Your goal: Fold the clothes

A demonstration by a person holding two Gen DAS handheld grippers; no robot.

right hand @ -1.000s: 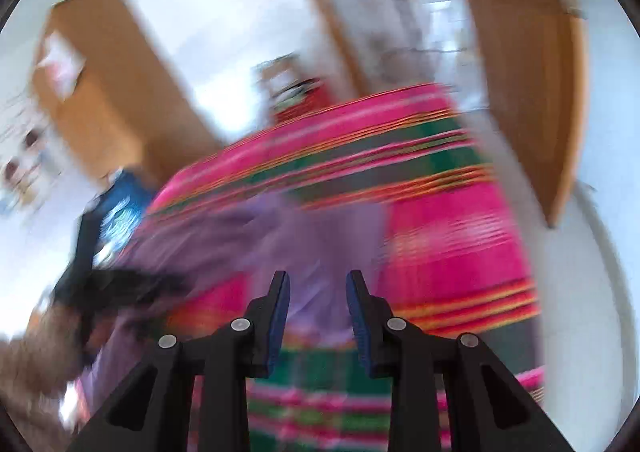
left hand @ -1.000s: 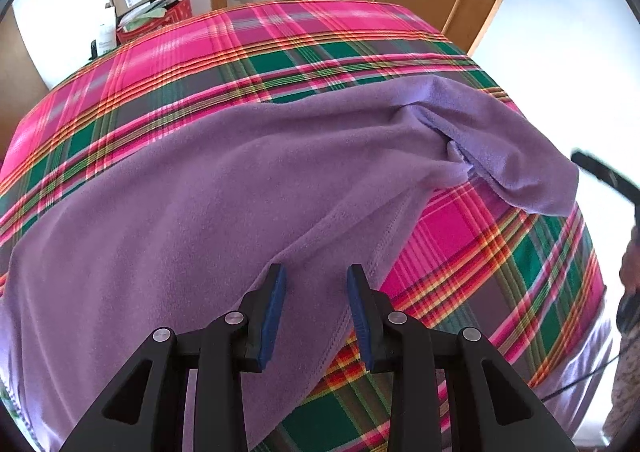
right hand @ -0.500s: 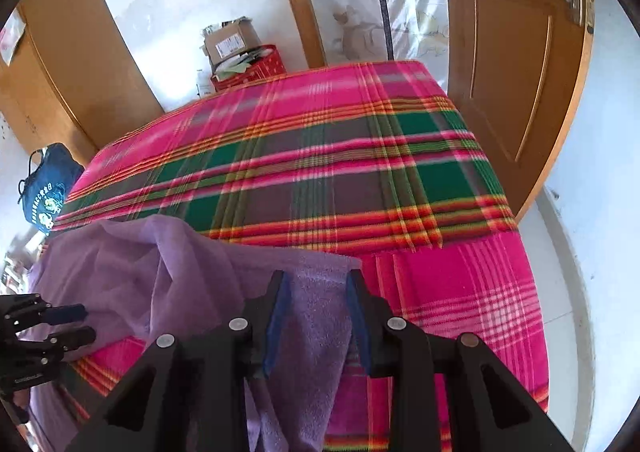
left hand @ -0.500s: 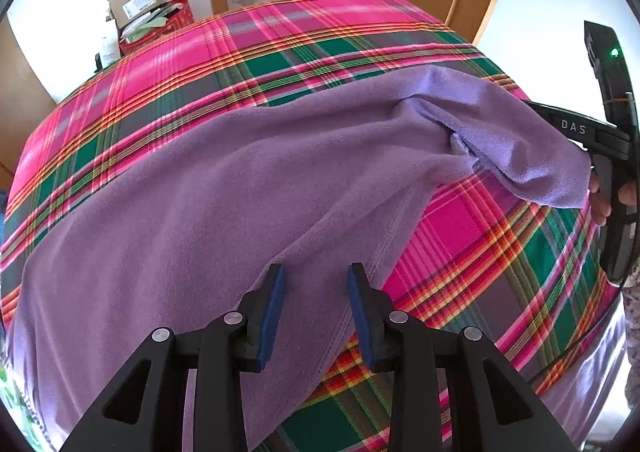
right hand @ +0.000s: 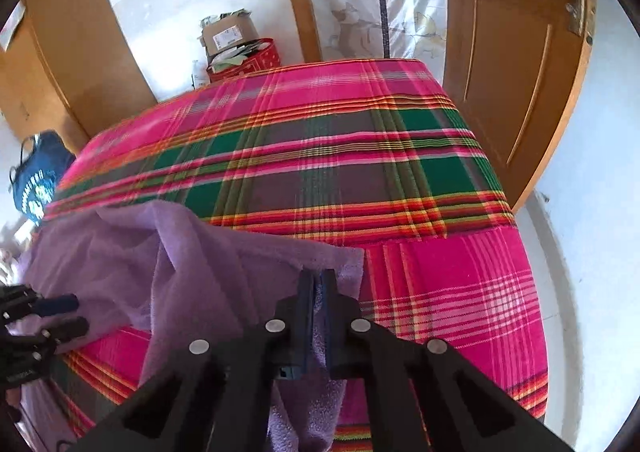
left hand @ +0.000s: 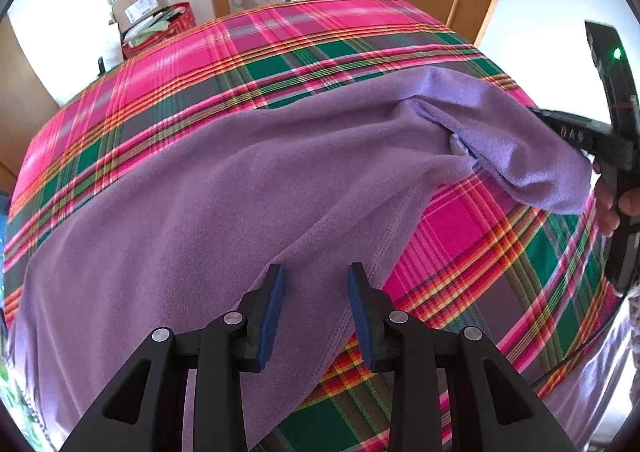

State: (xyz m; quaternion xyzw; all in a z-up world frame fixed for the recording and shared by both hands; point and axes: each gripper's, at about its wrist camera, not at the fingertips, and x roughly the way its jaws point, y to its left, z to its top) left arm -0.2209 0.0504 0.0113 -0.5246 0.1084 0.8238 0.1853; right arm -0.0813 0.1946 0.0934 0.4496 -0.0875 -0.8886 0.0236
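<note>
Since a moment ago, the right gripper [right hand: 318, 284] has swung in over the bed and pressed its pads together on the corner of the purple garment [left hand: 224, 188], a thin fold of fleece pinched between them. The left gripper [left hand: 316, 284] hovers just over the garment's stitched hem with its jaws spread and nothing clamped.

The garment lies across the near half of the plaid bedspread [right hand: 328, 156], its right end bunched and draped toward the bed's edge.

The pinch looks shallow, so a quick lift could let the fleece slip free. Pulling with one side unheld would likely drag the whole piece askew.

Beyond the bed, a red basket [left hand: 176, 18] stuffed with papers carries an opened cardboard box [left hand: 140, 6]. A blue bag [right hand: 38, 178] sits on the floor.
</note>
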